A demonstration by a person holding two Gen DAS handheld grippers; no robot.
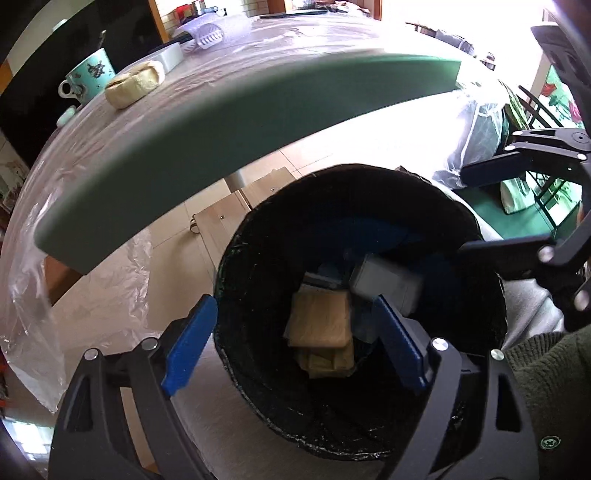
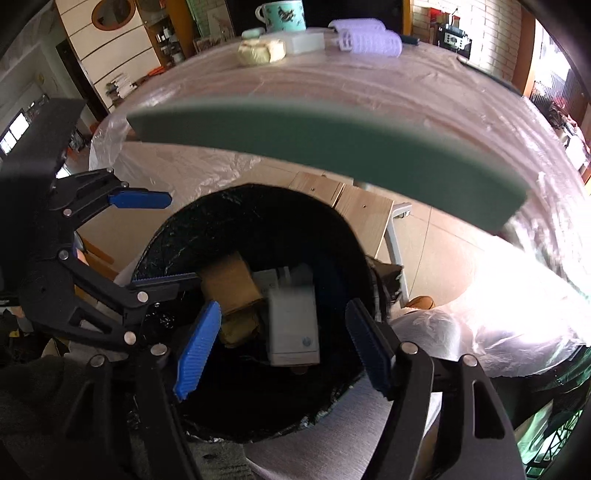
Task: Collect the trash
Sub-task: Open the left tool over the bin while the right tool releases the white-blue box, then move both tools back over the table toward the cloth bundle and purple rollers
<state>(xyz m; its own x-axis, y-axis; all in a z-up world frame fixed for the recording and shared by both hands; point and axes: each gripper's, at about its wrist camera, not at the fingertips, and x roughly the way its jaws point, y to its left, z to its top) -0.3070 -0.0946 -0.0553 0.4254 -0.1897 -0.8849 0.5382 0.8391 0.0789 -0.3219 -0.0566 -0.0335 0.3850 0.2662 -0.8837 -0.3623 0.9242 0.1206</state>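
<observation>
A round trash bin lined with a black bag [image 1: 480, 229] [image 2: 166, 236] sits below the table edge. Inside lie tan paper pieces [image 1: 319, 321] [image 2: 229, 284] and a white box [image 1: 384, 284] [image 2: 293, 325]. My left gripper [image 1: 291, 339] is open and empty over the bin's left side; it also shows in the right wrist view [image 2: 159, 240]. My right gripper [image 2: 284, 354] is open and empty over the bin, with the white box seen between its jaws; it also shows in the left wrist view [image 1: 476, 210]. A crumpled tan wad [image 1: 135, 83] [image 2: 260, 51] lies on the table.
The plastic-covered table [image 1: 240, 88] [image 2: 369, 92] has a thick green edge [image 1: 221, 147] [image 2: 332, 151]. On it stand a teal mug [image 1: 90, 75] [image 2: 282, 14], a white block [image 2: 303, 42] and a lilac plastic basket [image 1: 218, 29] [image 2: 369, 38]. A wooden stool [image 1: 229, 210] [image 2: 354, 210] stands under it.
</observation>
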